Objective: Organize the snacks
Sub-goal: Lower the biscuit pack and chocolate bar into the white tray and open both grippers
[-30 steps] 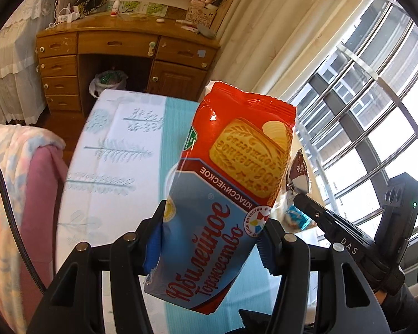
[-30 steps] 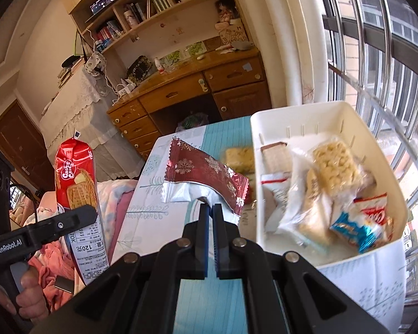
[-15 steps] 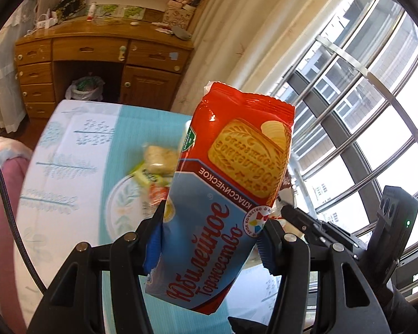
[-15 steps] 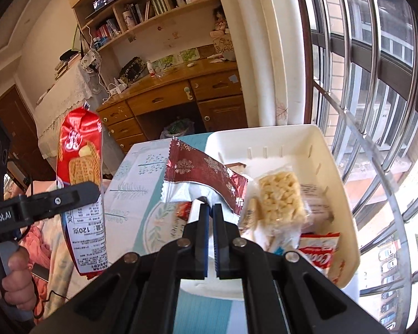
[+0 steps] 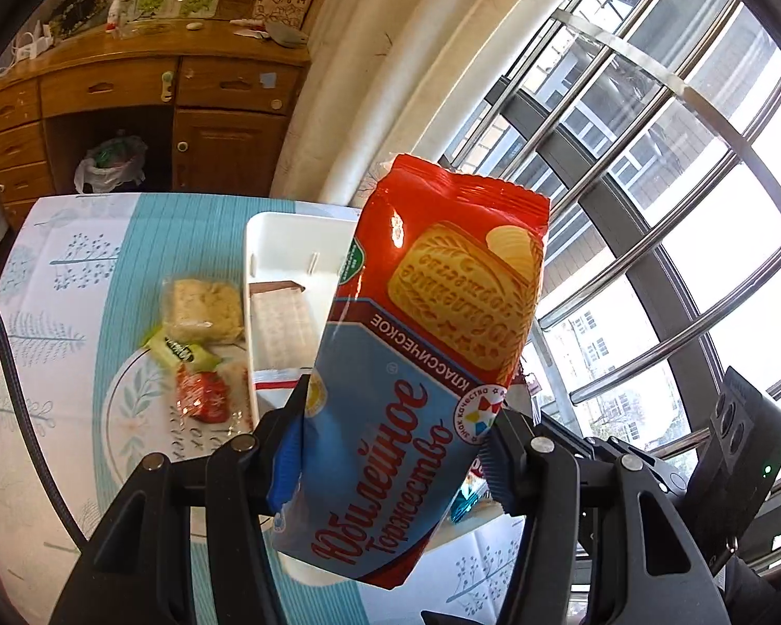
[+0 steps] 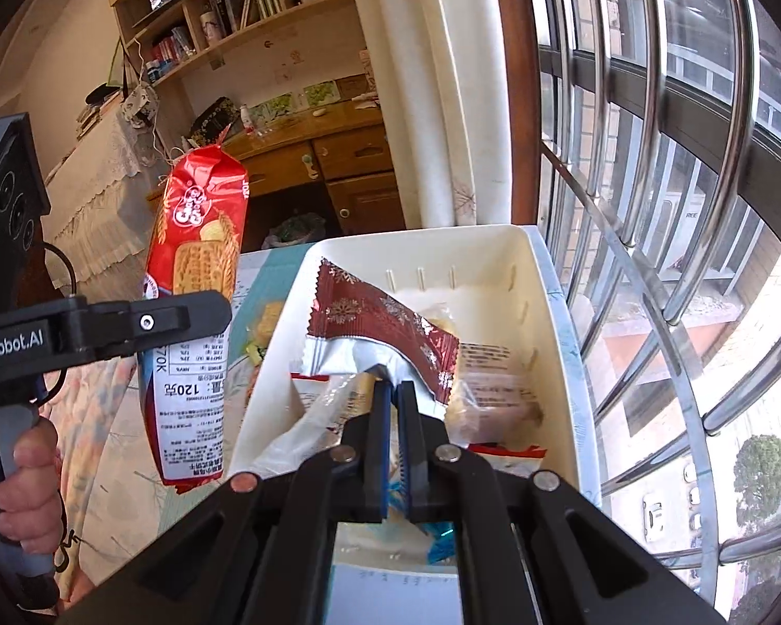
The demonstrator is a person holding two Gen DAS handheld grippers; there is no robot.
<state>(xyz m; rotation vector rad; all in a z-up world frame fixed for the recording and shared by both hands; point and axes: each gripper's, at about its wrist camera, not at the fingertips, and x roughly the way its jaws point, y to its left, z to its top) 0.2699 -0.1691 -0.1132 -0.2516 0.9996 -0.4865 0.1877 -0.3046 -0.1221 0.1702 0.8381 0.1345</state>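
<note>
My left gripper is shut on a tall red and blue biscuit pack and holds it upright in the air, left of the white bin. The pack and the left gripper also show in the right wrist view. My right gripper is shut on a dark red snowflake-print wrapper and holds it over the white bin, which holds several wrapped snacks.
On the table left of the bin lie a pale wrapped cake, a green candy and a red candy. A wooden desk stands behind. Window bars run along the right.
Both grippers have swung right towards the window. The red wrapper has moved from beside the bin to over its inside. The biscuit pack stays gripped and has come nearer the bin.
</note>
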